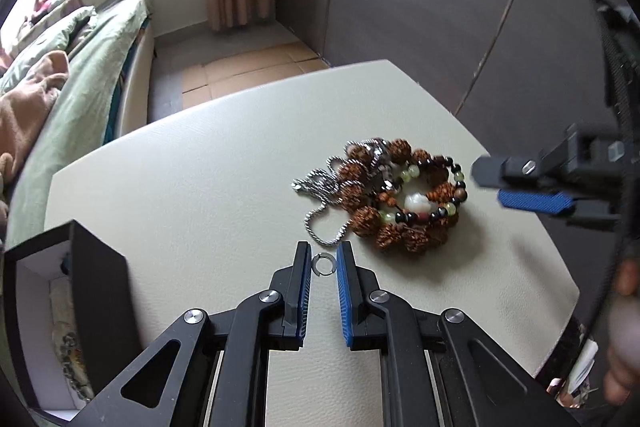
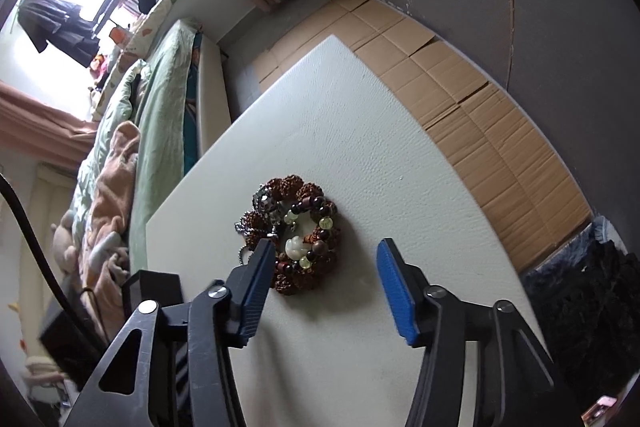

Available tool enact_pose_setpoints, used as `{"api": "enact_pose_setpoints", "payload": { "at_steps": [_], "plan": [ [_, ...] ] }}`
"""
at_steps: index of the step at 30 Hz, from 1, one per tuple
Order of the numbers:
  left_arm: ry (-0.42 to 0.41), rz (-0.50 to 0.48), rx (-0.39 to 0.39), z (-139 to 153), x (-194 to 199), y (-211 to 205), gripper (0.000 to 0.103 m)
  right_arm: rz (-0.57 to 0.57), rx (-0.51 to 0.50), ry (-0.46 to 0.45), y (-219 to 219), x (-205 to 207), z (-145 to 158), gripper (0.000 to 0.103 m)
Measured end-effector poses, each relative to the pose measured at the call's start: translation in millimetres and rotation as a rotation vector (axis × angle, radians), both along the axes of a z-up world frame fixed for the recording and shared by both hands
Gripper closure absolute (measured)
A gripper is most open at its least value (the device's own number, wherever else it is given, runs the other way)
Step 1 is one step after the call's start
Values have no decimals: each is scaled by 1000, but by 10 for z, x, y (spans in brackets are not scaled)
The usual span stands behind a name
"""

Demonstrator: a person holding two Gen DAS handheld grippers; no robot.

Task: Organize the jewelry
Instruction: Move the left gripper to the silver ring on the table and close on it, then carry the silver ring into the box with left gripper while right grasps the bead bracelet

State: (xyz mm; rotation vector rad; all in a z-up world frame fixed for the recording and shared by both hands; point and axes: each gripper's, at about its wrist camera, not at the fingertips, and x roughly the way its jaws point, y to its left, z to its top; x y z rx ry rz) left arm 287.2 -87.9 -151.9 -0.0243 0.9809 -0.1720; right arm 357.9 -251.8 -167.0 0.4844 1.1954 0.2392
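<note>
Your left claw [image 1: 324,263] sits low in the middle of the left wrist view. A small silver ring [image 1: 323,264] is between its blue pads [image 1: 343,291]. The pads are close together with only a thin gap, and the ring seems to be pinched at its sides, right at the tips. The grip looks thin, so move slowly and do not shake.

The black box [image 1: 60,307] is at the lower left of that view, open, with a white inside. I think the ring goes there. Carry it over the open top, go down low, and only then let the pads part. If you let go from high up, the ring may bounce or roll off the bench [image 1: 200,167].

Your right claw [image 2: 324,259] is about half open and holds nothing. In the right wrist view it hangs over the pile [image 2: 296,239] of brown beads, glass beads and a silver chain [image 1: 320,223], near the middle of the frame. One pad is over the left edge of the pile; the other is out past its right side.

Pick one piece only. The chain is tangled with the beads, so pulling may drag the whole pile. Take the big brown bead loop at its outer edge and lift gently.
</note>
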Motion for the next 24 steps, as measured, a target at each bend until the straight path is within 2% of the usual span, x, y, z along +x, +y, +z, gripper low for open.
{"api": "enact_pose_setpoints", "payload": {
  "at_steps": [7, 9, 12, 15, 18, 24],
  "plan": [
    [-18, 47, -24, 91, -5, 175, 90, 0, -44, 27, 109, 119, -154, 57],
    [-25, 59, -26, 119, 0, 220, 90, 2, -47, 39, 118, 162, -204, 71],
    [-32, 81, -33, 148, 2, 279, 90, 0, -22, 42, 95, 179, -229, 84],
    [-37, 97, -37, 191, -7, 339, 90, -8, -31, 27, 88, 146, -171, 85],
    [-47, 105, -42, 234, -35, 382, 90, -2, -32, -3, 88, 95, -78, 92],
    [-63, 118, -52, 305, -110, 427, 90, 12, 21, -66, 61, 43, 62, 92]
  ]
}}
